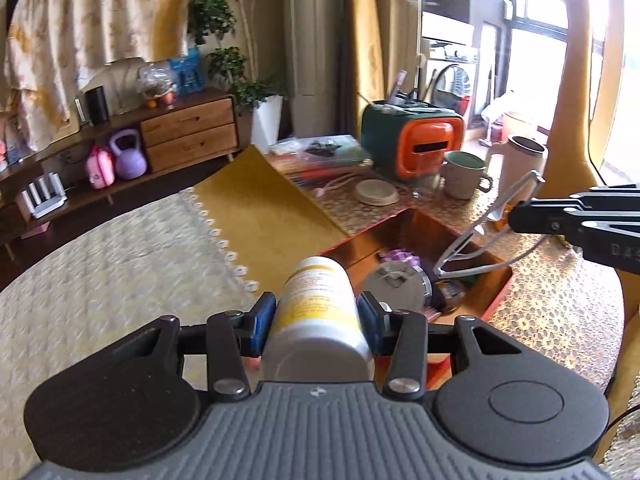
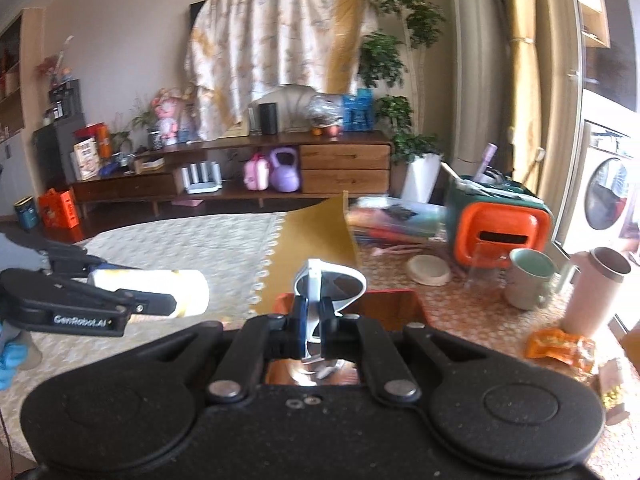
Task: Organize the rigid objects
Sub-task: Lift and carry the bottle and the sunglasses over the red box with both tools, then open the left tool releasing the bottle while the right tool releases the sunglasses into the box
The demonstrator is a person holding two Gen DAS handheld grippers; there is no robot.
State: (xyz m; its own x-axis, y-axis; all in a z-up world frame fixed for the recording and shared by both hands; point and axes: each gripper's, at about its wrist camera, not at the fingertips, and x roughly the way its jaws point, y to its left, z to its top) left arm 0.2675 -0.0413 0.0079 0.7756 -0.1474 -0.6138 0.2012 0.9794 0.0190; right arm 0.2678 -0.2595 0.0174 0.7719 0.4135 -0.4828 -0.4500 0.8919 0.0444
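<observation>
Left wrist view: a white pill bottle (image 1: 320, 312), stiff, light and smooth-sided, is clamped across its body by the part-open left gripper (image 1: 318, 318), just short of the red box (image 1: 496, 304).

Right wrist view: white sunglasses (image 2: 328, 288), light and fragile, are pinched at the frame by the nearly closed right gripper (image 2: 314, 326), above the red box (image 2: 416, 304).

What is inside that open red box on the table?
In the red box the left wrist view shows a round silver lid or tin, something purple and dark odds and ends. The white bottle and near wall hide the rest.
</observation>
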